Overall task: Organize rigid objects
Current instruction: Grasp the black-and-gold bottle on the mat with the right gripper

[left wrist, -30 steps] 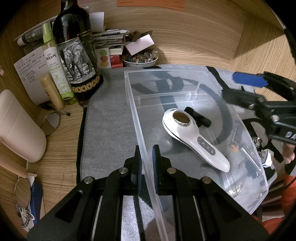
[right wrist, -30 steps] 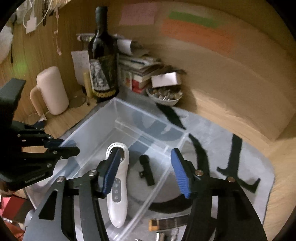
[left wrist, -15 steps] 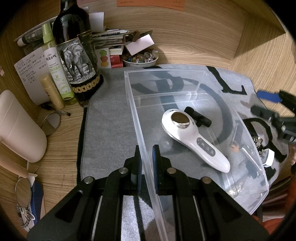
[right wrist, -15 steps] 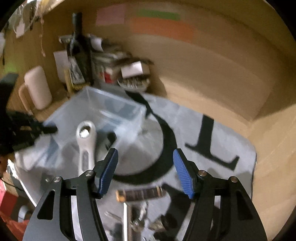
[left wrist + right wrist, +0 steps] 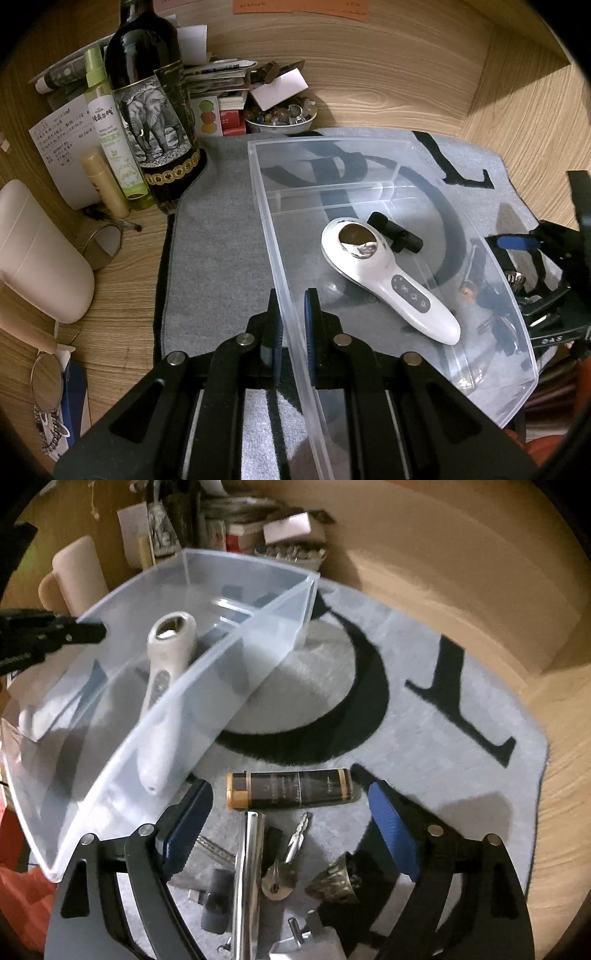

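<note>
Right gripper [image 5: 290, 821] jaws opening, nothing gripped; dark gold-capped tube [image 5: 291, 788] lies crosswise between the tips, 12 o'clock of the keys [image 5: 284, 867]. Judged rigid, light, glossy, likely to roll: grip mid-barrel. Label unreadable. Left gripper [image 5: 293, 328] clamps clear bin [image 5: 258, 192] wall. Bottle [image 5: 151, 110] at 10 o'clock: elephant label.

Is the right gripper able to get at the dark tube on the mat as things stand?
Probably yes. The right gripper hangs just short of the dark tube, jaws opening wide, nothing between them. The tube lies clear of the bin, though a metal rod lies close beneath.
</note>
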Motion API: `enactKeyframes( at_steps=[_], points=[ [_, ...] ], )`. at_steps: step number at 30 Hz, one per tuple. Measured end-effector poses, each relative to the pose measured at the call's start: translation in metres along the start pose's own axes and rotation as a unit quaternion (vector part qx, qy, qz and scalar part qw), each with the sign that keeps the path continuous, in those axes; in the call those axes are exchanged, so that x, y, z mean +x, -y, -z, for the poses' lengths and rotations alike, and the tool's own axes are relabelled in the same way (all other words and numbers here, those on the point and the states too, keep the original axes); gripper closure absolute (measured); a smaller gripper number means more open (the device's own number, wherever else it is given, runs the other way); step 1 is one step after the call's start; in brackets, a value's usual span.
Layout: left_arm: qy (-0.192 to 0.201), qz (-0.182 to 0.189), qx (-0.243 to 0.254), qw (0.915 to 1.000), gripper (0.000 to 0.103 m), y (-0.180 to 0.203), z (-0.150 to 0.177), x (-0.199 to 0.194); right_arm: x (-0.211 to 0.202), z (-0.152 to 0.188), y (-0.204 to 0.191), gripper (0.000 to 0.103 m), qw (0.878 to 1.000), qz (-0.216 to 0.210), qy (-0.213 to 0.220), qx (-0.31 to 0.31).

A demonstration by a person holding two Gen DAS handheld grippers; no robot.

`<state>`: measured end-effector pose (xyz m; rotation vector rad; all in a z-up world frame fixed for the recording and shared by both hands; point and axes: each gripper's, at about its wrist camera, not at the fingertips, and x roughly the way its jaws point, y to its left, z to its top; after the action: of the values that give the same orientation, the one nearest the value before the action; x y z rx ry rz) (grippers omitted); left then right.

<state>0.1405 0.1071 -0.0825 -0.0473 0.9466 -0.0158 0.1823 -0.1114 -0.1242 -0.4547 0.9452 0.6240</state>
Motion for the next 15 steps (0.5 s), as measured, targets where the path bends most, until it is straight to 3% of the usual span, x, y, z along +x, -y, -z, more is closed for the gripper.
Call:
enactKeyframes(
  at_steps=[6,15],
  points=[
    [0.000,0.000,0.000,1.0000,0.093,0.000,0.000,0.000,0.023,-0.003,0.011,0.019,0.999,-0.015,-0.030,0.020],
    [0.000,-0.001,0.000,1.0000,0.093,0.001,0.000,0.000,0.015,-0.006,0.025,0.023,0.999,-0.008,0.000,0.049]
  ],
)
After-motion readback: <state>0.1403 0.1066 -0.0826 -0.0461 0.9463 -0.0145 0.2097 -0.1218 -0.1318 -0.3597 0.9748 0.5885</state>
